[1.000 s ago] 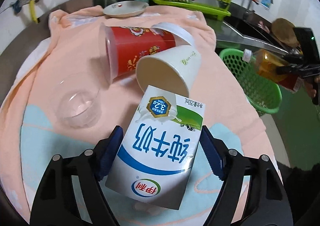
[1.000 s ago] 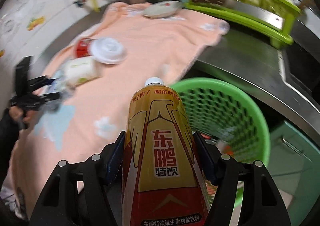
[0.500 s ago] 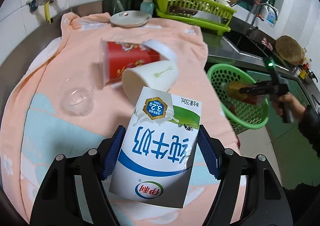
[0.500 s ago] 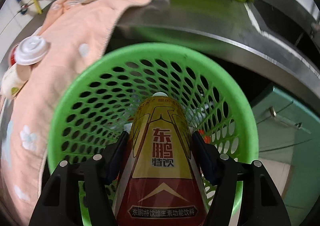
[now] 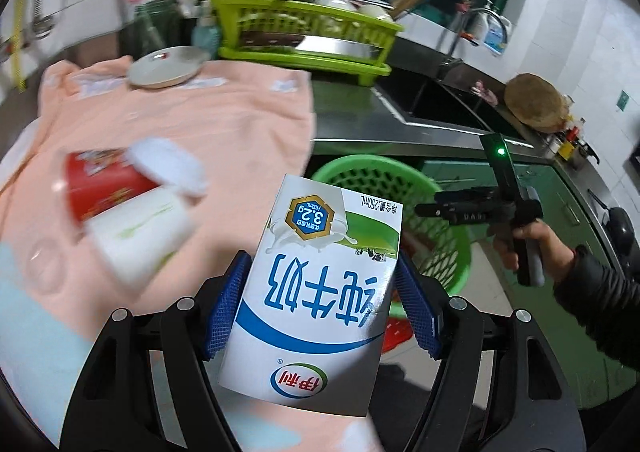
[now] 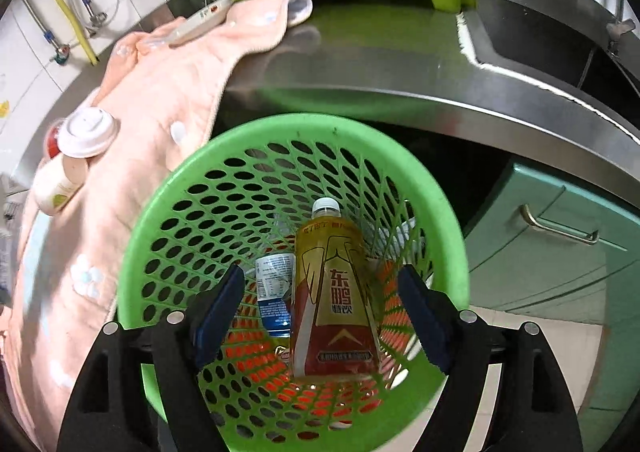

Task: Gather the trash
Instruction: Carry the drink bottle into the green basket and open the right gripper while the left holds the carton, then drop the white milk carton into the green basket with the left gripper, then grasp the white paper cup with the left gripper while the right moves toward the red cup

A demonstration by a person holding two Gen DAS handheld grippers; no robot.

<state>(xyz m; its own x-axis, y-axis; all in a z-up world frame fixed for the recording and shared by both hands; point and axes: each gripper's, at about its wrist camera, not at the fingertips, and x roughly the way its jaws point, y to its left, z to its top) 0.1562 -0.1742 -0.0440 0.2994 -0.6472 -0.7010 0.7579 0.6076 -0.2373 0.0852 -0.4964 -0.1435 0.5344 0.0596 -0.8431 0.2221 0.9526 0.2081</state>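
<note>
- Now the left tool (image 5: pixel 320 304) stands clamped on a milk carton (image 5: pixel 320 288), its blue pads pressed to the carton's two sides, so the box rides printed face up and clear of the cloth.
- Over the bin, the right tool (image 6: pixel 320 304) has its jaws opening; a yellow drink bottle (image 6: pixel 334 292) sits between them, but the pads no longer touch it, and it lies inside the green basket (image 6: pixel 168 187), cap pointing away, beside a small blue-and-white can (image 6: pixel 274 292).
- My guess is the carton goes into that basket next, since the basket waits just off the worktop's near edge.
- Left on the peach towel (image 5: pixel 208 123) over the worktop: a red cup (image 5: pixel 104 183), a white paper cup (image 5: pixel 140 236) and a white lid (image 5: pixel 168 165), touching one another.
- Further back sit a plate (image 5: pixel 168 67), a lime dish rack (image 5: pixel 304 31) and a steel sink (image 5: pixel 432 99), with white wall tiles behind.
</note>
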